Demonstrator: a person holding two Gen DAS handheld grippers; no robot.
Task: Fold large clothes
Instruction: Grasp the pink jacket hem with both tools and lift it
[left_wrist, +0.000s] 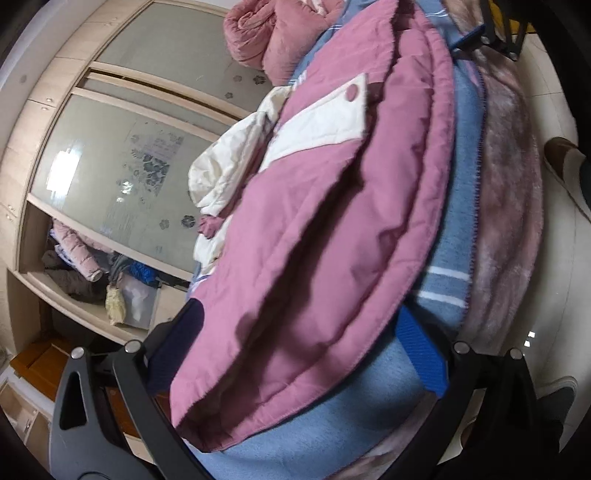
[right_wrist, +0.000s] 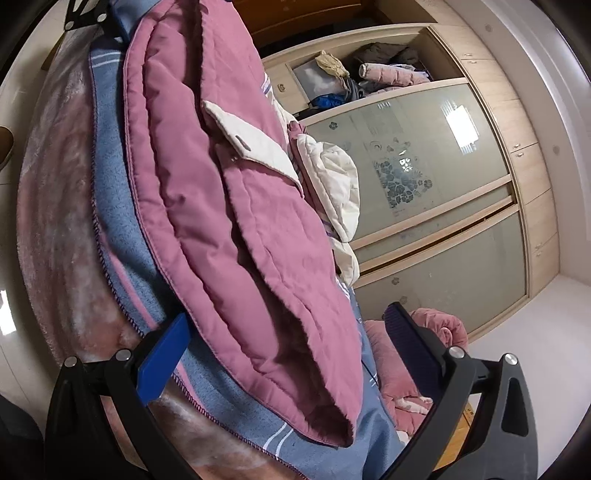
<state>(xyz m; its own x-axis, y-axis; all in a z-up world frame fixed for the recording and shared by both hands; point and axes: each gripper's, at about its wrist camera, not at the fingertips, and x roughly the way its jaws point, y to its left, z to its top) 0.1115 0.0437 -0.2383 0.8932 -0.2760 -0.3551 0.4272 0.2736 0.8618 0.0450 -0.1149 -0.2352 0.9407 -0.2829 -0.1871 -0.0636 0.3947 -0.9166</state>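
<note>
A pink padded jacket (left_wrist: 314, 236) with a white pocket flap (left_wrist: 325, 125) and white lining lies folded on a blue striped blanket (left_wrist: 454, 258). My left gripper (left_wrist: 299, 332) is open, its blue-padded fingers (left_wrist: 421, 354) straddling the jacket's near corner. In the right wrist view the same jacket (right_wrist: 236, 206) lies on the blanket (right_wrist: 122, 236), and my right gripper (right_wrist: 288, 332) is open around its other end, with one finger (right_wrist: 162, 358) on the left. The right gripper also shows in the left wrist view (left_wrist: 491, 33) at the far end.
A pink fuzzy bedspread (left_wrist: 506, 206) lies under the blanket. A bundled pink quilt (left_wrist: 266, 37) sits at the bed's far end. A wardrobe with frosted sliding doors (left_wrist: 122, 170) and an open shelf of clothes (left_wrist: 85, 266) stands beside the bed. White tiled floor (left_wrist: 554, 258) runs along the other side.
</note>
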